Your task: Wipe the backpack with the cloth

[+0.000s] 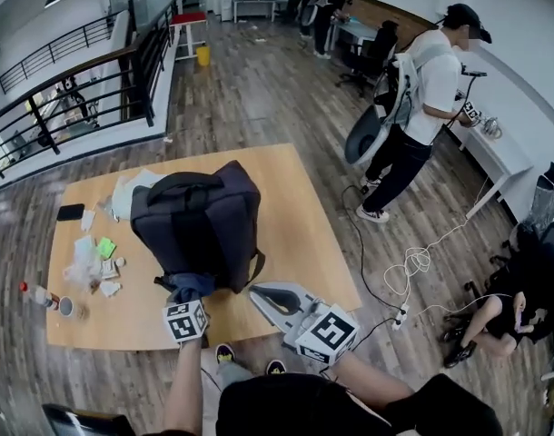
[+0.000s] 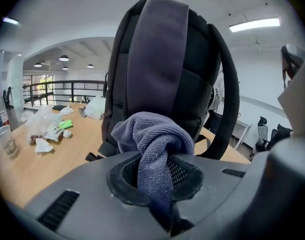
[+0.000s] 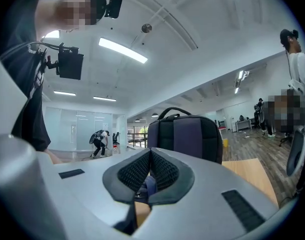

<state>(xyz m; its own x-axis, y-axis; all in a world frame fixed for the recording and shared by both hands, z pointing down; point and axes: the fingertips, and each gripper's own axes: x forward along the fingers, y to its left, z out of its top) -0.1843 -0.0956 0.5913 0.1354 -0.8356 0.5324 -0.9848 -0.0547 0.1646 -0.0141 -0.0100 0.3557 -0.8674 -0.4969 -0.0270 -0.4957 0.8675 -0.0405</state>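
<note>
A dark backpack [image 1: 200,221] stands upright on the wooden table [image 1: 304,234]. My left gripper [image 1: 187,300] is shut on a bunched blue-grey cloth [image 1: 188,285], which rests against the backpack's near lower edge. In the left gripper view the cloth [image 2: 151,134] bulges out of the shut jaws of the left gripper [image 2: 155,173], right in front of the backpack [image 2: 162,59]. My right gripper [image 1: 258,292] lies low over the table just right of the backpack, shut and holding nothing. The right gripper view shows the right gripper [image 3: 148,173] pointing level at the backpack [image 3: 185,133].
White wrappers [image 1: 91,266], a green packet [image 1: 105,246], a bottle [image 1: 36,293], a cup [image 1: 66,307] and a phone [image 1: 70,212] litter the table's left side. A person [image 1: 422,107] stands off to the right. Cables [image 1: 413,262] trail over the floor there.
</note>
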